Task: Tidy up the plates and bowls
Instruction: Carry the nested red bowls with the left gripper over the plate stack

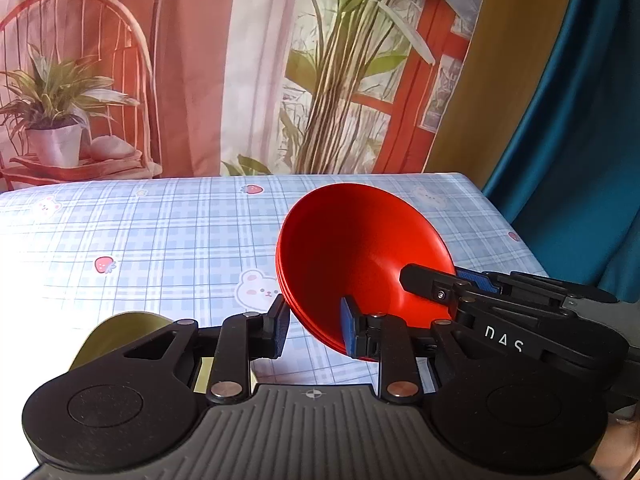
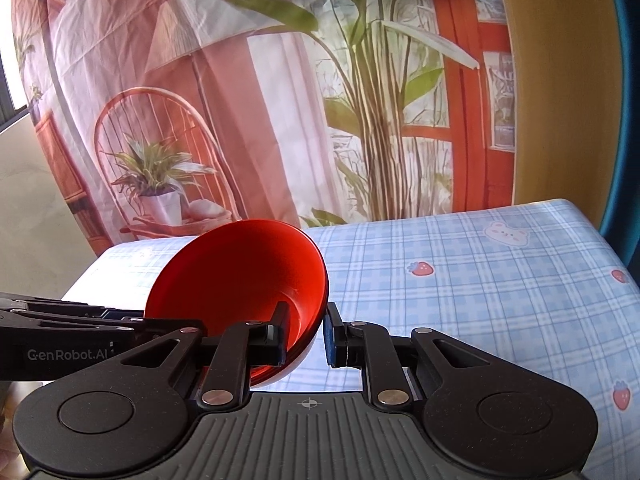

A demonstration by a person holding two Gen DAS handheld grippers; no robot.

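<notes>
The left claw (image 1: 314, 326) is clenched on the near rim of a stack of glossy red plastic bowls (image 1: 360, 256), one blue-padded finger inside the bowl and the black one outside. The right claw (image 2: 306, 334) grips the same stack (image 2: 240, 276) from the other side, its left finger inside the rim and the blue pad pressed to the outer wall. The stack is tilted, mouth toward the cameras, held above the tabletop (image 1: 160, 240), low and right of centre in the left wrist view, low and left of centre in the right. A yellow-green plate (image 1: 120, 332) peeks out at lower left behind the left claw. The tabletop wears a blue plaid cloth with bears and strawberries; behind hangs a printed backdrop (image 1: 240, 60) of plants and a chair.
</notes>
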